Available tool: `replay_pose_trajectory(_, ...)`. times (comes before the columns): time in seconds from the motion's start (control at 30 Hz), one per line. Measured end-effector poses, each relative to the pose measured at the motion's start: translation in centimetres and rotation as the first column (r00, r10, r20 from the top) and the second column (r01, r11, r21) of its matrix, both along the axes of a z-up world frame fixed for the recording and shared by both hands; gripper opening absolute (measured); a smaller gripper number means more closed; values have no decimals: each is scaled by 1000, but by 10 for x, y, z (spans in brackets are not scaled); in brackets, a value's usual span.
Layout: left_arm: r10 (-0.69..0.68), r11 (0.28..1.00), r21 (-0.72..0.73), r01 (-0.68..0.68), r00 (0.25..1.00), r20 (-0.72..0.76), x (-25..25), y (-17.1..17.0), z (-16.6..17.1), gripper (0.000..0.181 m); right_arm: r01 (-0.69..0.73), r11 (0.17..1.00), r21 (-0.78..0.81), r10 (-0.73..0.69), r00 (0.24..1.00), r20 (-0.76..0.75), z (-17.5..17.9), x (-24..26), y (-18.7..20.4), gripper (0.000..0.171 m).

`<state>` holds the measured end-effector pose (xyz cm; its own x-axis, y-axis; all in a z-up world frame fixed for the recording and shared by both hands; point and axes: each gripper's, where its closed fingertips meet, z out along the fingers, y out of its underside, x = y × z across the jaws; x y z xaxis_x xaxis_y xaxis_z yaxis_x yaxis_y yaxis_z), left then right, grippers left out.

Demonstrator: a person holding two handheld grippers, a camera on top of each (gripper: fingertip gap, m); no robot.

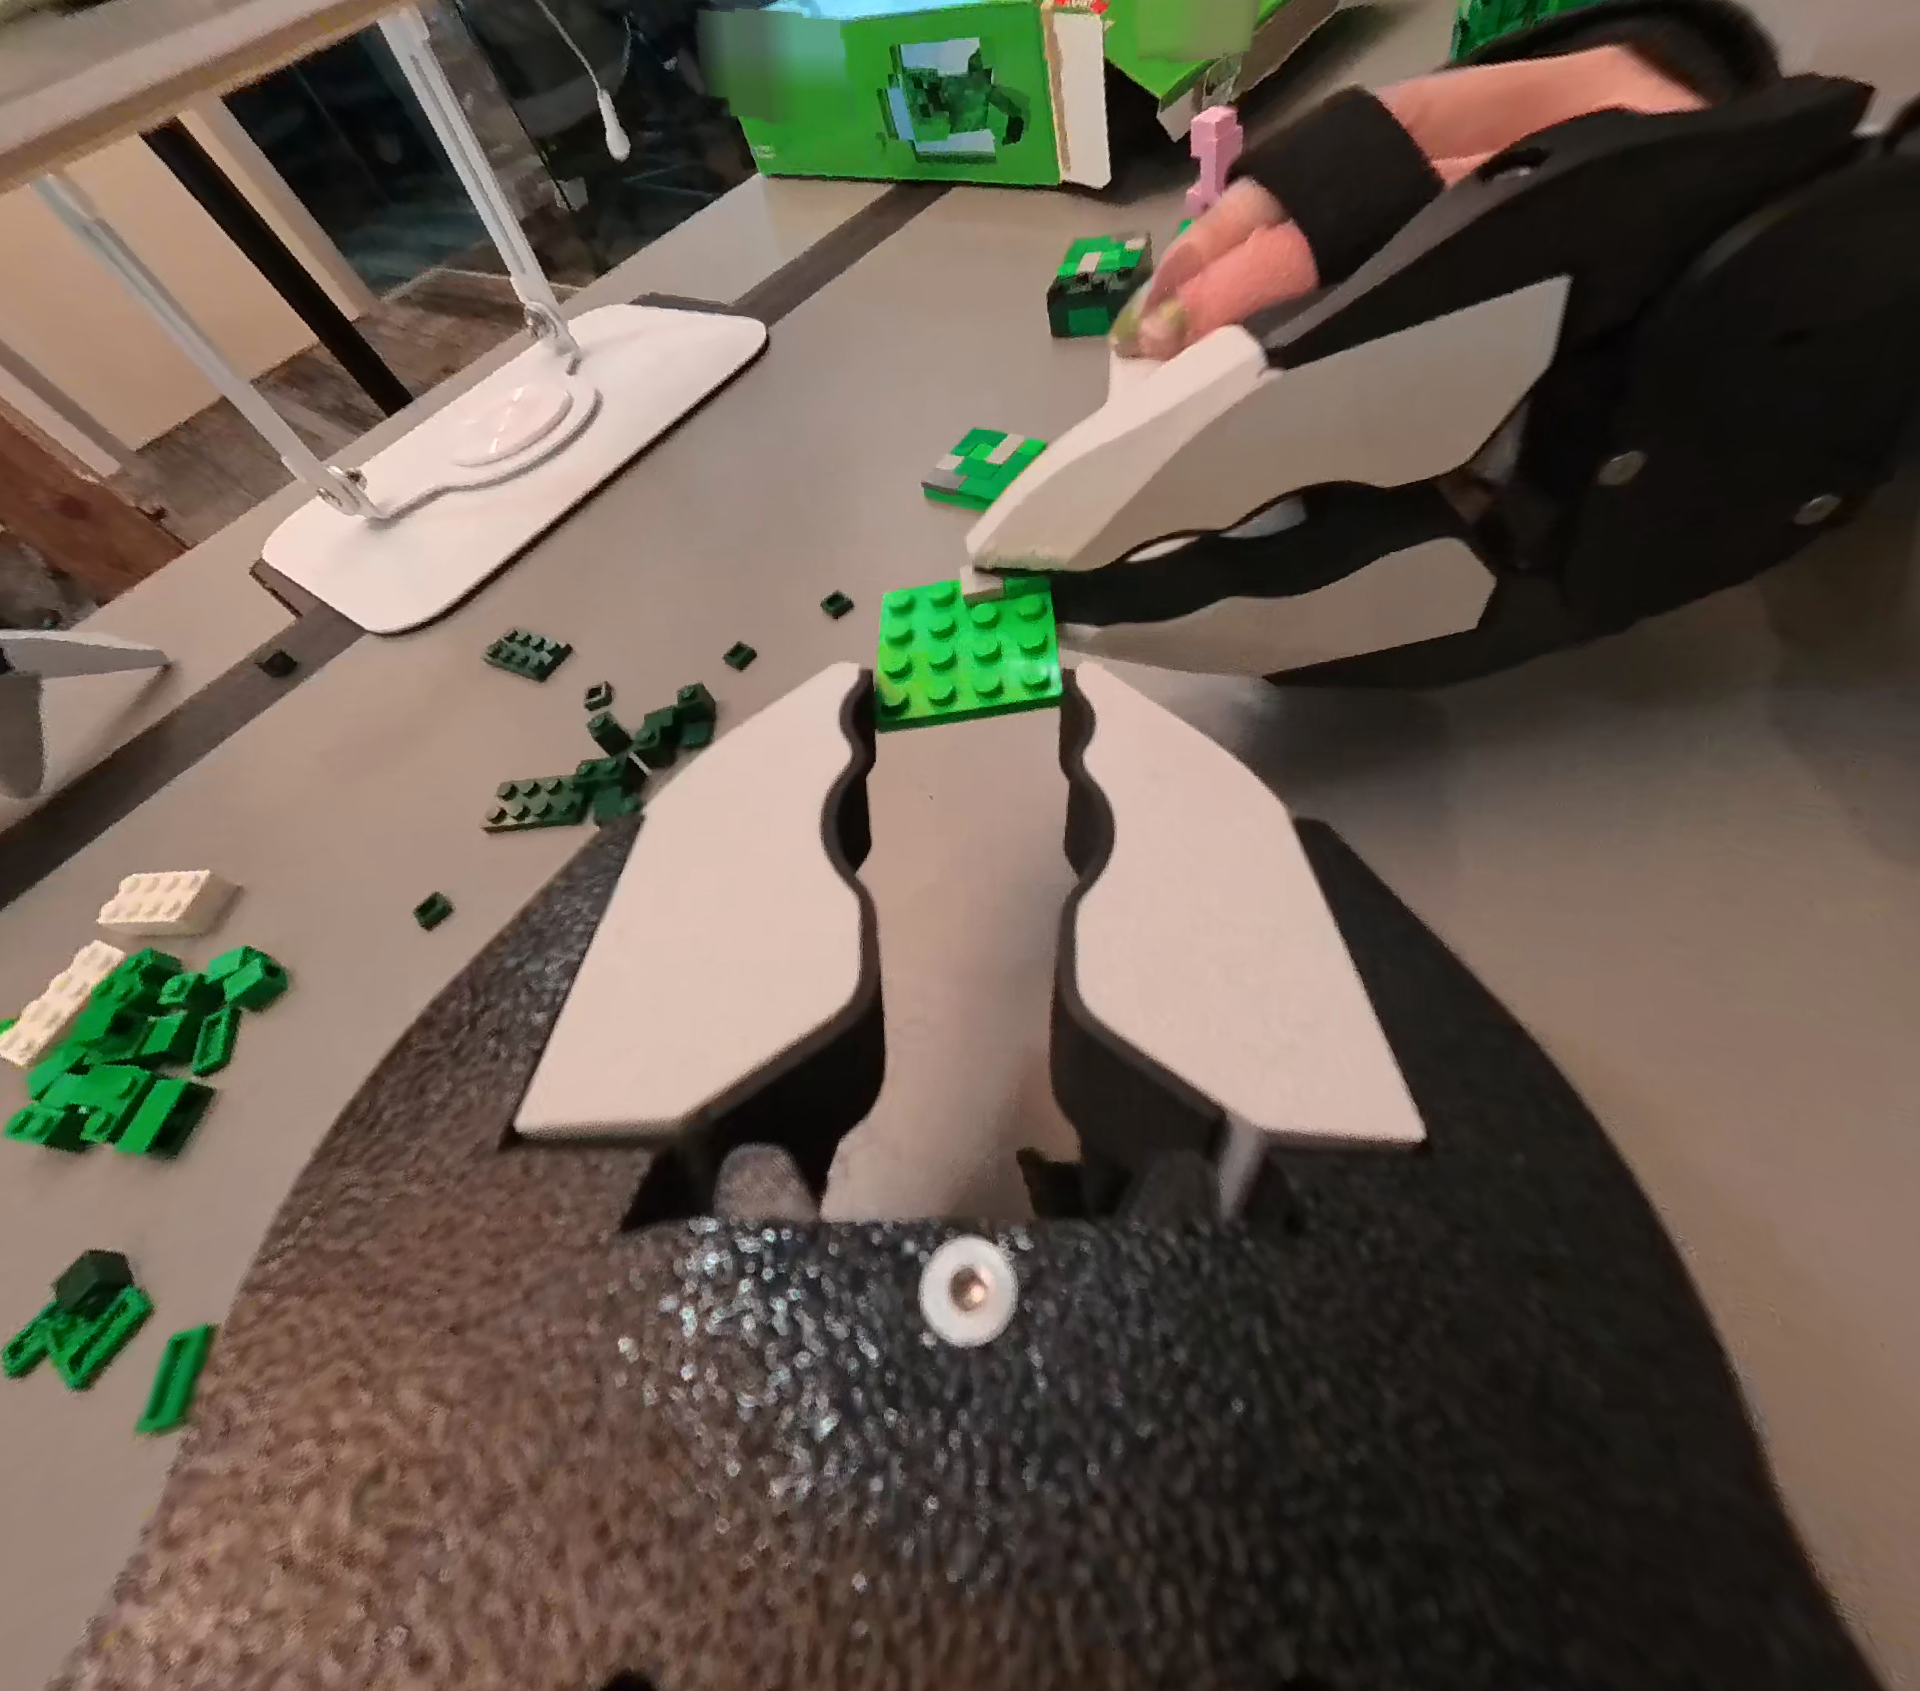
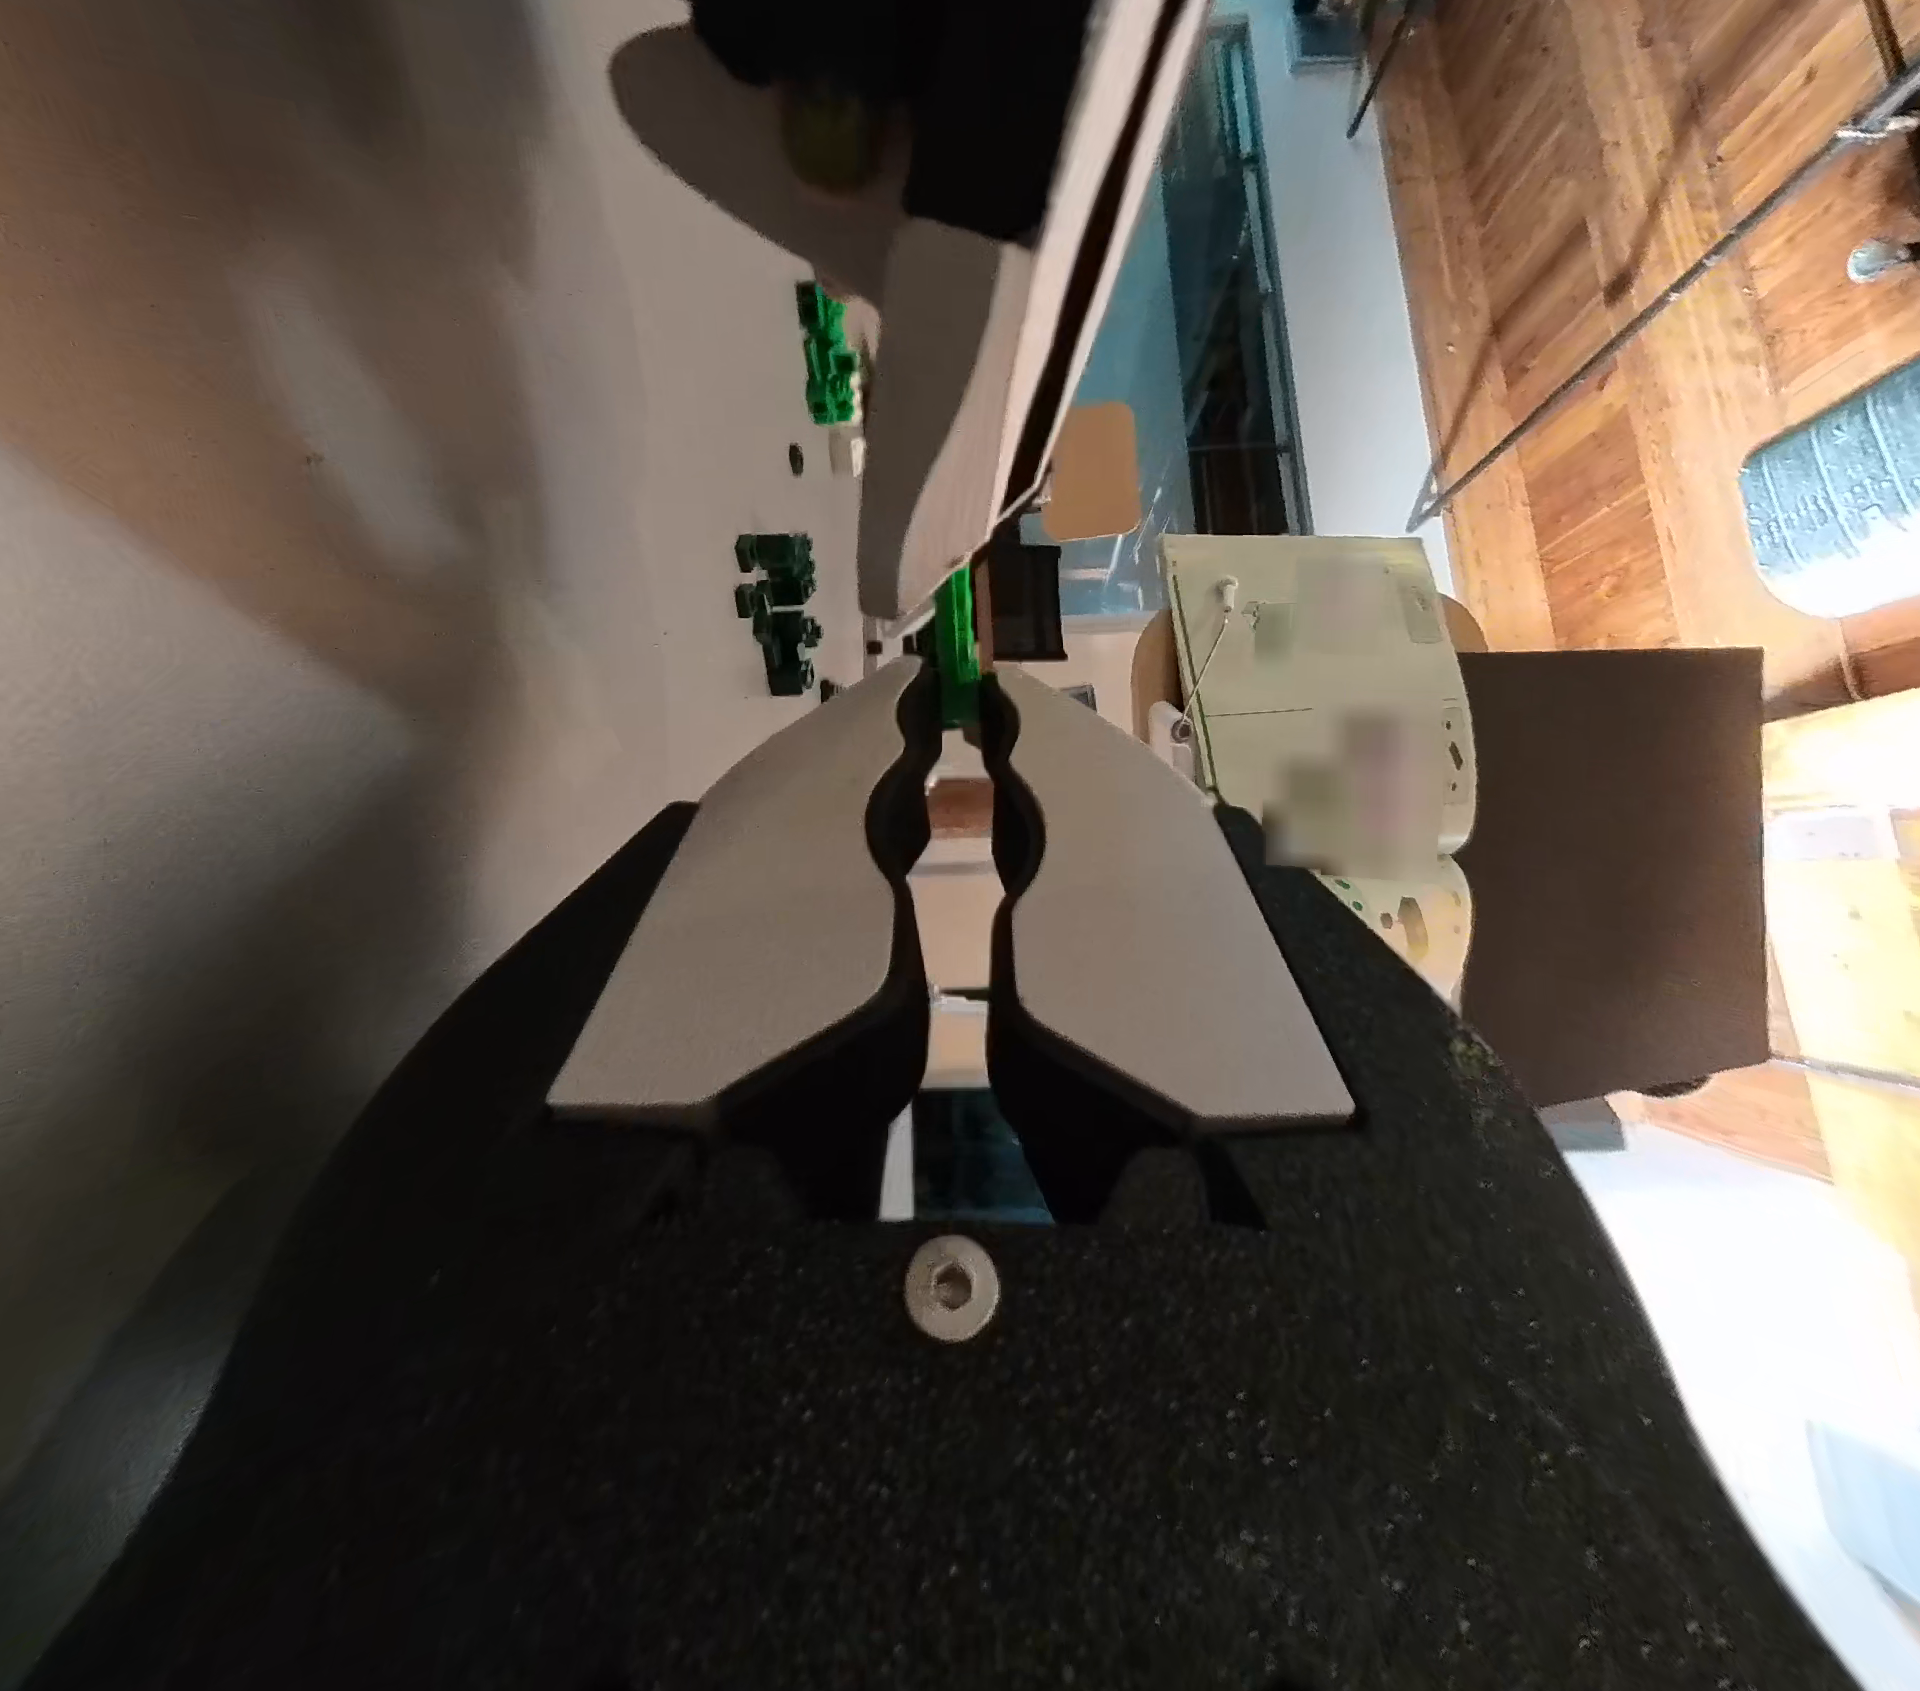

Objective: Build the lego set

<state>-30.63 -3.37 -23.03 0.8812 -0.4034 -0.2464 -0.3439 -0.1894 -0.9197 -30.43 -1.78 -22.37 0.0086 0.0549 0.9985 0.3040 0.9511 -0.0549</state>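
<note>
A bright green studded plate point(image 1: 961, 654) sits between the tips of my left gripper point(image 1: 966, 687), which grips its two side edges. My right gripper point(image 1: 1029, 602) comes in from the right, held by a hand. Its upper finger presses a small light grey piece point(image 1: 982, 582) onto the plate's far right corner and its lower finger is under the plate. In the right wrist view the plate point(image 2: 956, 654) is edge-on, pinched between the tips of my right gripper point(image 2: 956, 691). One white finger of the left gripper point(image 2: 935, 394) crosses above.
Dark green bricks point(image 1: 613, 768) lie left of the plate. Bright green pieces point(image 1: 135, 1059) and white bricks point(image 1: 166, 898) lie at far left. A white stand base point(image 1: 520, 446), a flat green assembly point(image 1: 982, 467), a small green cube point(image 1: 1096, 280) and a green box point(image 1: 935, 72) stand behind. The tips of both grippers are at nearly the same place.
</note>
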Motion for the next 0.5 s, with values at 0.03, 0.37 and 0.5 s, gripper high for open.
replay_pose_trajectory(0.03,3,1000,17,-3,1000,-15,-1,0,2,34,-19,999,-33,19,1000,-19,2,1,-1,7)
replay_pose_trajectory(0.37,50,996,84,-41,994,-102,-26,2,7,34,-48,789,-613,28,999,-42,-5,15,30,31)
replay_pose_trajectory(0.5,59,993,110,-48,993,-102,-35,3,8,34,-91,671,-736,15,994,-108,4,18,39,31)
